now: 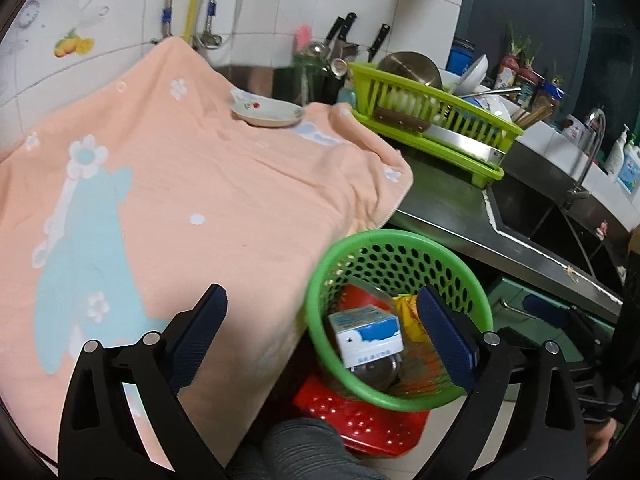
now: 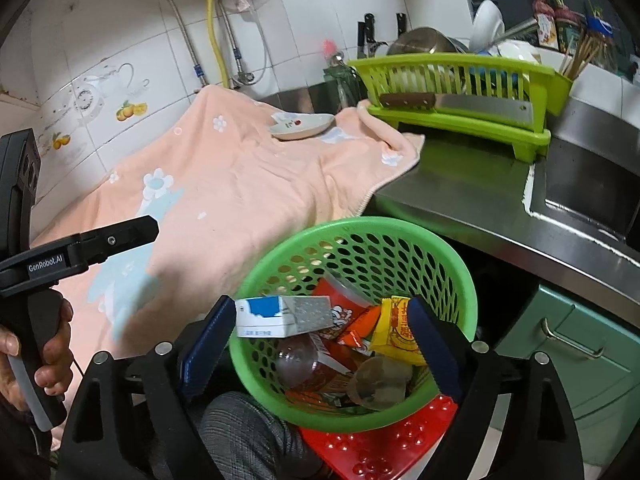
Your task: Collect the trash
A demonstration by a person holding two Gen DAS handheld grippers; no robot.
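Observation:
A green perforated basket (image 1: 384, 234) (image 2: 360, 222) stands on a red stool (image 2: 380, 448) beside the counter. Inside lie a blue-and-white milk carton (image 1: 368, 336) (image 2: 272, 316), a yellow wrapper (image 2: 396, 328), red and orange packets (image 2: 344, 300) and a clear plastic bottle (image 2: 296, 360). My left gripper (image 1: 322, 300) is open above the basket's left rim, holding nothing. My right gripper (image 2: 322, 308) is open straight over the basket, its pads apart from the trash. In the right wrist view, a hand holds the left gripper's handle (image 2: 36, 360) at the left edge.
A peach flowered towel (image 1: 180, 180) covers the counter, with a small plate (image 1: 268, 114) on it. A lime dish rack (image 2: 460, 76) with a cleaver (image 2: 480, 106) stands behind. The steel sink (image 1: 532, 208) and green drawers (image 2: 580, 344) lie to the right. A grey-clad knee (image 1: 296, 448) is below.

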